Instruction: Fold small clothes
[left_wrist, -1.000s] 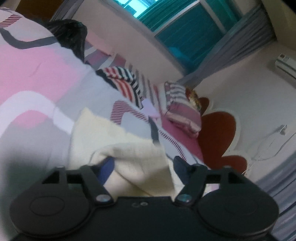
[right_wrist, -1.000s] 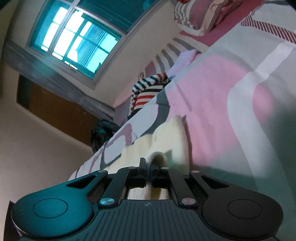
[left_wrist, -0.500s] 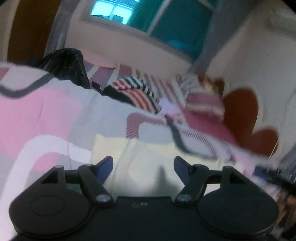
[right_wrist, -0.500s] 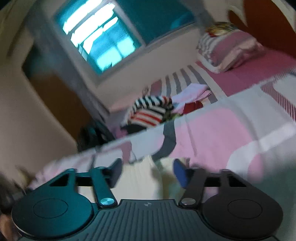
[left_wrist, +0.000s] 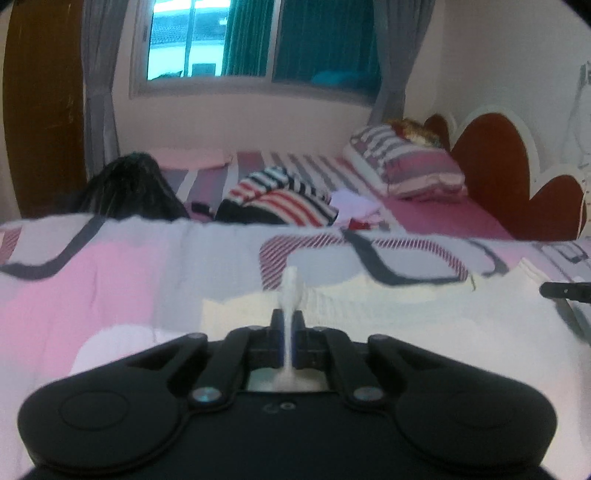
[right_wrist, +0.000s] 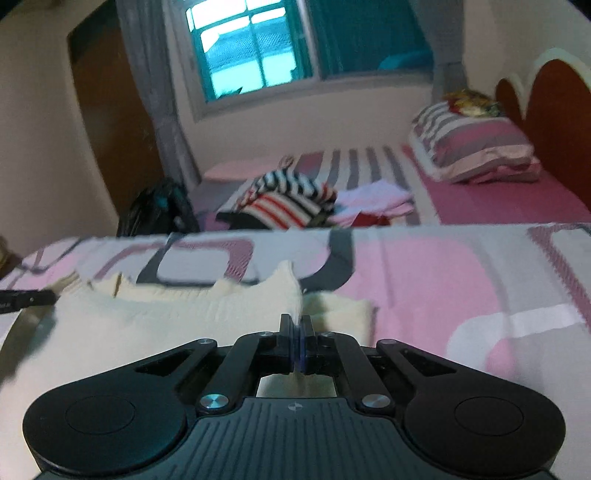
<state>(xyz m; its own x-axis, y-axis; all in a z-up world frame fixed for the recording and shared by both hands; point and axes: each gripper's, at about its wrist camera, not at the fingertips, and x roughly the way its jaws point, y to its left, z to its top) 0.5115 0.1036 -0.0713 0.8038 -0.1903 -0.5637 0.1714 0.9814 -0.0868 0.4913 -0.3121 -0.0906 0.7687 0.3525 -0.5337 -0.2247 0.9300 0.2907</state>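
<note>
Two grippers pinch the cream knit garment lying on the patterned bedspread: the left gripper and right gripper are each clamped on a raised edge, probably to carry it over in a fold. Striped clothes and a pillow sit well clear behind.

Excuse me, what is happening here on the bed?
A person is folding a cream knit garment on the patterned bedspread. The left tongs and the right tongs are each shut on a pinch of its fabric. Other clothes, among them a striped garment, wait farther back.
</note>
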